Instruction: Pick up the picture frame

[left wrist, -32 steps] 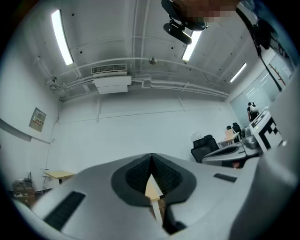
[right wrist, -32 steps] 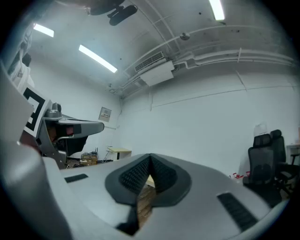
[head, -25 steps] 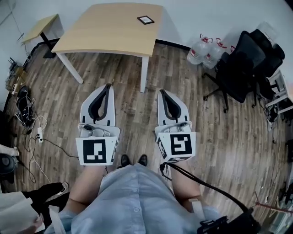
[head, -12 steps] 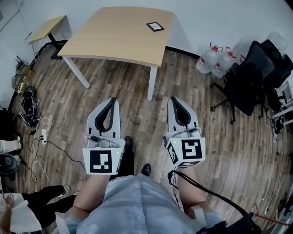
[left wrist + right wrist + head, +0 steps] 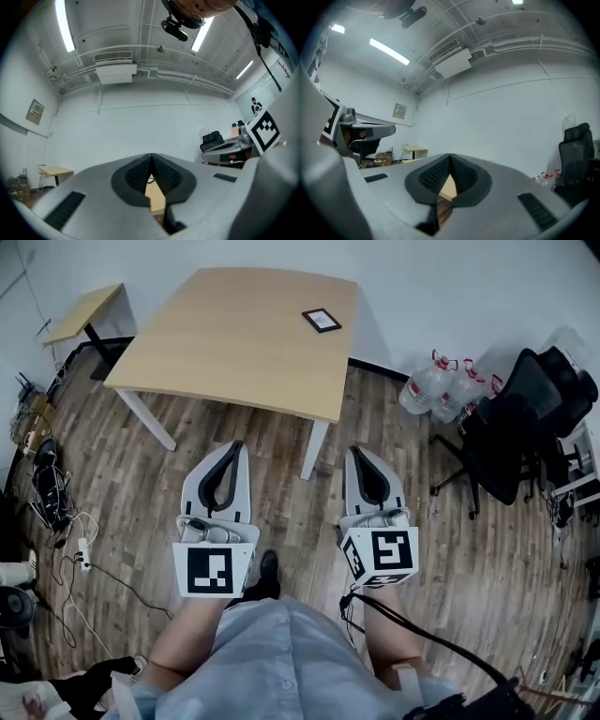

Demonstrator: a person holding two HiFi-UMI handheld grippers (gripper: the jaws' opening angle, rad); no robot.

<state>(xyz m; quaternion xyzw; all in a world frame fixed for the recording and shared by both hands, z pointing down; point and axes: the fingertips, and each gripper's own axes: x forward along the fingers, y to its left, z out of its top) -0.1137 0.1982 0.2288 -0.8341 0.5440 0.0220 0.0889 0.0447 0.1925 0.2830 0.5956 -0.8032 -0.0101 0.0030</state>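
A small black picture frame (image 5: 322,321) lies flat near the far right corner of the light wooden table (image 5: 234,343). Both grippers hang over the wooden floor, short of the table's near edge. My left gripper (image 5: 232,445) is shut with nothing in it, its tips meeting in the left gripper view (image 5: 151,156). My right gripper (image 5: 361,453) is shut and empty too, with tips touching in the right gripper view (image 5: 450,157). A sliver of the frame shows between the left jaws, far ahead.
A white table leg (image 5: 313,450) stands between the two grippers. Black office chairs (image 5: 511,423) and water bottles (image 5: 436,390) crowd the right. A small side table (image 5: 82,313) stands at the back left, and cables with a power strip (image 5: 56,512) lie at the left.
Both grippers have travelled forward toward the table, which now sits closer and larger in the head view. The jaws stay shut.
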